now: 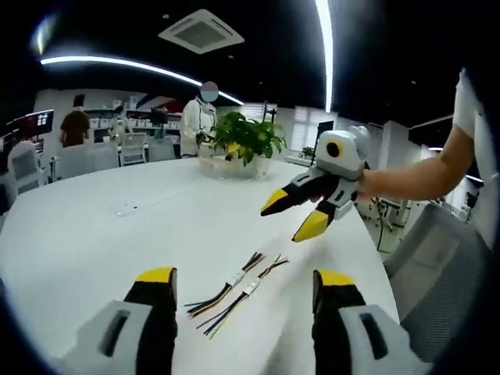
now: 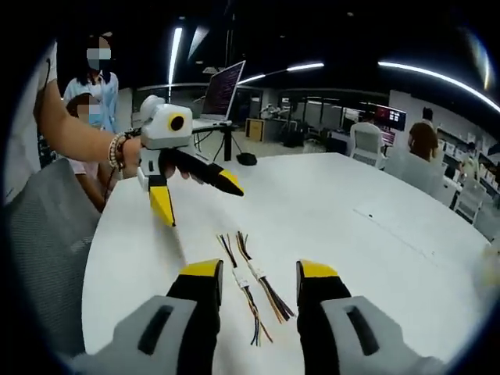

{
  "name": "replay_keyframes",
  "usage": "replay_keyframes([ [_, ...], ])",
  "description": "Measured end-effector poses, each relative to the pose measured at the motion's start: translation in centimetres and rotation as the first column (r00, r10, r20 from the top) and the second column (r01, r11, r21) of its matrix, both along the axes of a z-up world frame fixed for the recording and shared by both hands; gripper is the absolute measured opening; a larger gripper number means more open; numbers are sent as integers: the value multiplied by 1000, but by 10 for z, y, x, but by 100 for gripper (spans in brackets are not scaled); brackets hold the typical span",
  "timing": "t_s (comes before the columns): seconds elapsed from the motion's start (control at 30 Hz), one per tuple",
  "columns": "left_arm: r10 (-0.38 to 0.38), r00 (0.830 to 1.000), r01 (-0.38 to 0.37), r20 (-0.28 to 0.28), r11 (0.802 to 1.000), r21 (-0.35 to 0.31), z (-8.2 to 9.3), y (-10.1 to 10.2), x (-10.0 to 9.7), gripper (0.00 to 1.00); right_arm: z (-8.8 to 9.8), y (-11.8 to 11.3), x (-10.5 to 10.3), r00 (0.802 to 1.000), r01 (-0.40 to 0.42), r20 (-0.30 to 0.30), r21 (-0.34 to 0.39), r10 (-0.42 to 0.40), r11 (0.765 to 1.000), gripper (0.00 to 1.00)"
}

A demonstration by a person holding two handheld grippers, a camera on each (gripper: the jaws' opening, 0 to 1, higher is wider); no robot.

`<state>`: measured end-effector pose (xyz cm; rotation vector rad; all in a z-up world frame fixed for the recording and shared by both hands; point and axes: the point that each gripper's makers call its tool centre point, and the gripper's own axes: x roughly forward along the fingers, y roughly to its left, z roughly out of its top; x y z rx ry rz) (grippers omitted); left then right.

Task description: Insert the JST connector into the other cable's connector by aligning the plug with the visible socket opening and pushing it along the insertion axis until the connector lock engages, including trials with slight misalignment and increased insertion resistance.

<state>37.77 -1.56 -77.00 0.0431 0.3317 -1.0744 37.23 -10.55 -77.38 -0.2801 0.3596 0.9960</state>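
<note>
Two short cables with multicoloured wires lie side by side on the white table (image 1: 101, 234). Each carries a small white JST connector at mid-length: one cable (image 1: 228, 286) lies left, the other cable (image 1: 251, 287) right. In the right gripper view the same cables (image 2: 239, 275) (image 2: 258, 275) lie just beyond my jaws. My left gripper (image 1: 246, 277) hovers open above their near ends and appears again as the left gripper (image 2: 197, 201), held by a hand above the table. My right gripper (image 2: 259, 269) is open too. Seen from the left view, the right gripper (image 1: 292, 216) hangs above the cables' far ends. Nothing sits between either pair of jaws.
A potted plant (image 1: 242, 144) stands at the table's far side, and a small flat item (image 1: 125, 209) lies to the left. A grey mesh chair (image 1: 445, 266) stands by the table edge beside the person's arm (image 1: 414, 176). A laptop on a stand (image 2: 225, 90) and people are farther off.
</note>
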Motion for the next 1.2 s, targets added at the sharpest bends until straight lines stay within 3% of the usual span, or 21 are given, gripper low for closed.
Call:
replay_keyframes([
  [0.17, 48, 999, -48, -4, 999, -6, 7, 15, -7, 81, 12, -8, 1, 998, 65, -10, 59, -65, 996, 46],
  [0.23, 67, 998, -67, -3, 997, -24, 13, 19, -8, 82, 18, -11, 3, 996, 85, 16, 77, -87, 993, 47],
  [0.5, 166, 985, -164, 38, 986, -32, 32, 42, -12, 95, 35, -23, -3, 988, 148, 19, 118, -151, 982, 49],
  [0.7, 206, 975, -204, 84, 978, -32, 46, 55, -23, 97, 49, -33, -7, 977, 198, 54, 144, -208, 970, 53],
  [0.93, 273, 957, -266, 101, 961, -72, 64, 75, -36, 99, 62, -41, -17, 965, 238, 71, 170, -252, 956, 60],
  [1.03, 305, 944, -301, 128, 952, -49, 68, 87, -42, 99, 73, -45, -22, 955, 262, 87, 188, -282, 947, 60],
  [1.2, 377, 915, -369, 145, 926, -79, 80, 108, -53, 99, 85, -52, -32, 941, 295, 108, 210, -322, 932, 61],
])
